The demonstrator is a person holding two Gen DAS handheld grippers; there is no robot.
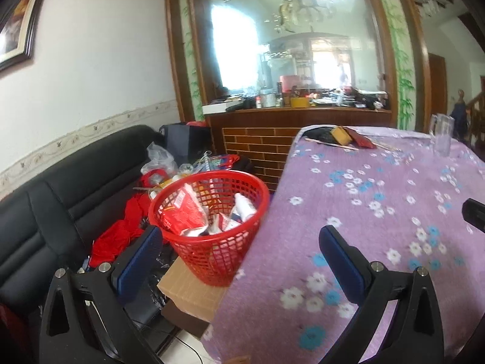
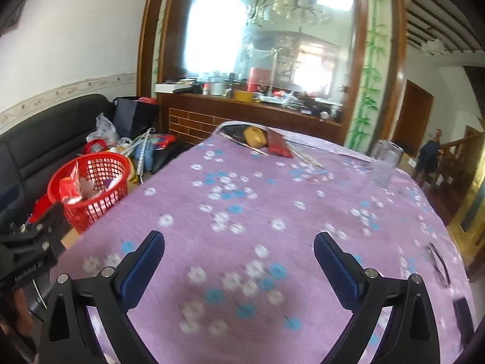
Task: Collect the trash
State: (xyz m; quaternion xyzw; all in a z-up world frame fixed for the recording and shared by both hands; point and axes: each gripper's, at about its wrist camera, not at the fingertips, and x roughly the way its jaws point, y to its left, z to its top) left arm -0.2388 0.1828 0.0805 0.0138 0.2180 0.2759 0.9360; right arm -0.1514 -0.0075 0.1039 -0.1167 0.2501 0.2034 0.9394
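Observation:
A red mesh basket stands on a cardboard box left of the table; it holds a red wrapper and a white bottle. It also shows in the right wrist view. My left gripper is open and empty, straddling the basket's right side and the table's edge. My right gripper is open and empty above the purple floral tablecloth. At the table's far end lie a yellow packet, a red packet and thin sticks.
A clear glass jug stands at the table's far right, also in the left wrist view. A black sofa with red cloth and bags is on the left. A wooden counter stands behind.

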